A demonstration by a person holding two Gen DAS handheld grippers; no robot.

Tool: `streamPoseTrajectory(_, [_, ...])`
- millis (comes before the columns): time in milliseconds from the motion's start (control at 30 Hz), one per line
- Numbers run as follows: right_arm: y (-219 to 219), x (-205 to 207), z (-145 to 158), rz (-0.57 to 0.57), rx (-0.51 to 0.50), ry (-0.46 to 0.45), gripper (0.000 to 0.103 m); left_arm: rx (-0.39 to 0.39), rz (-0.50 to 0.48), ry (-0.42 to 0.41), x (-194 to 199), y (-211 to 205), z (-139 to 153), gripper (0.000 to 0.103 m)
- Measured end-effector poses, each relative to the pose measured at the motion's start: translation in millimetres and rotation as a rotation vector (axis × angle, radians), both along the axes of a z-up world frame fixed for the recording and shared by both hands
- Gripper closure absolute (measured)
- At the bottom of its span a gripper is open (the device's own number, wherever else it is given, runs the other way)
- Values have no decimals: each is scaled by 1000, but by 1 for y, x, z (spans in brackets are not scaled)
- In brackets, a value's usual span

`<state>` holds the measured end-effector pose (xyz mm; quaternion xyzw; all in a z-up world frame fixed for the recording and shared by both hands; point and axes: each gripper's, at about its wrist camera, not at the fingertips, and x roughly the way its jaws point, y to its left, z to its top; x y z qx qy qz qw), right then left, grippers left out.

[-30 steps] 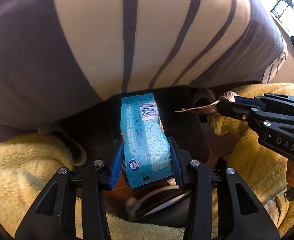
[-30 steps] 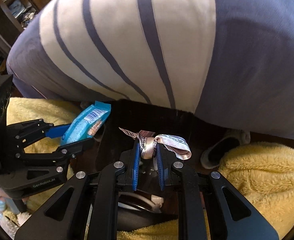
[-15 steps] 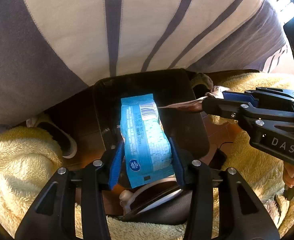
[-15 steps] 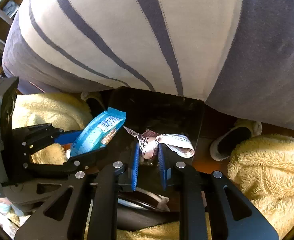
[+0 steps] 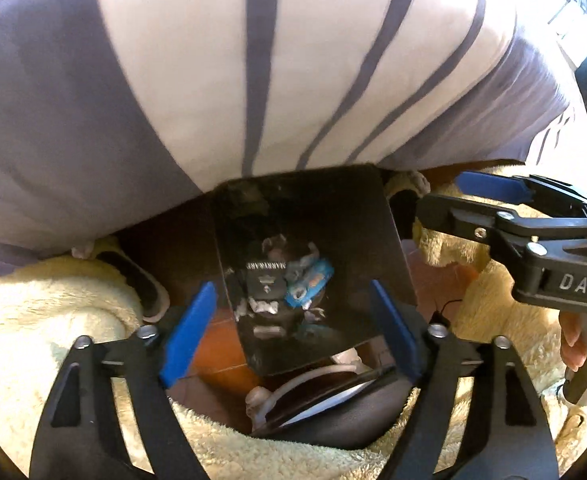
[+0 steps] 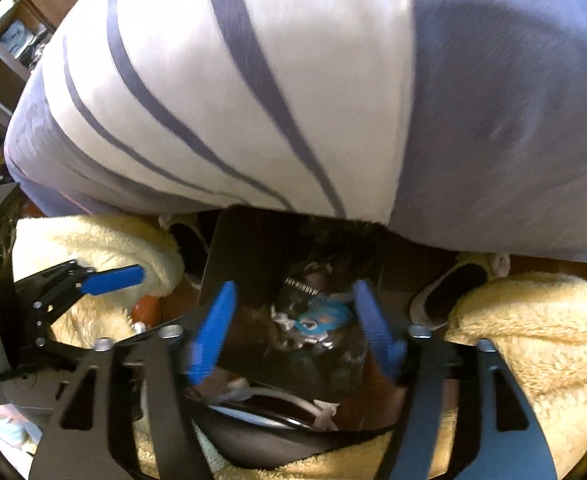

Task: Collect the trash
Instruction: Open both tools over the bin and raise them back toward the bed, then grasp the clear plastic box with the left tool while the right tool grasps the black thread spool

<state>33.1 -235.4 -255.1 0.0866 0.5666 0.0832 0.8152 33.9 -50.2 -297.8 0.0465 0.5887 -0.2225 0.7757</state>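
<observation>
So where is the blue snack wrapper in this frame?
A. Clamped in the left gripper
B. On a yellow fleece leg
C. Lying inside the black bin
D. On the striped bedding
C: the blue wrapper lies among other trash inside the black bin, with nothing between the opening jaws of the left gripper.

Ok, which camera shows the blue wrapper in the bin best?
The left wrist view: the blue wrapper lies sharp and unblocked inside the black bin, beside a dark packet. The right wrist view shows the same wrapper blurrier and crumpled among other trash.
</observation>
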Motion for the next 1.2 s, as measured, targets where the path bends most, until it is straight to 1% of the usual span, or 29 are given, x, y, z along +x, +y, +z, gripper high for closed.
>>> streamPoseTrajectory(67, [-2,-3,8,-14,-22,-28,15,-3,7,-31,-3,1,11,17])
streamPoseTrajectory(133, [-4,-6,15,-28,-42,-58,10,-9,14,-59,-6,5,21,13])
streamPoseTrajectory(267, [-8,-12,31,-44,-54,-100,9,-6,31,-124,-12,10,42,9])
streamPoseTrajectory(500, [-16,-26,72,-71,-73,-193,9,2,49,-240,-18,18,82,9])
streamPoseTrajectory(700, [-27,-23,106,-92,-92,-285,8,17,73,-344,-14,26,116,8])
streamPoseTrajectory(833, [-32,-9,125,-99,-117,-329,7,-8,109,-377,0,36,133,8])
streamPoseTrajectory(1067, [-37,26,150,-118,-136,-387,7,8,174,-442,42,50,158,8])
streamPoseTrajectory(1200, [-36,52,160,-121,-141,-412,7,14,187,-477,63,52,172,8])
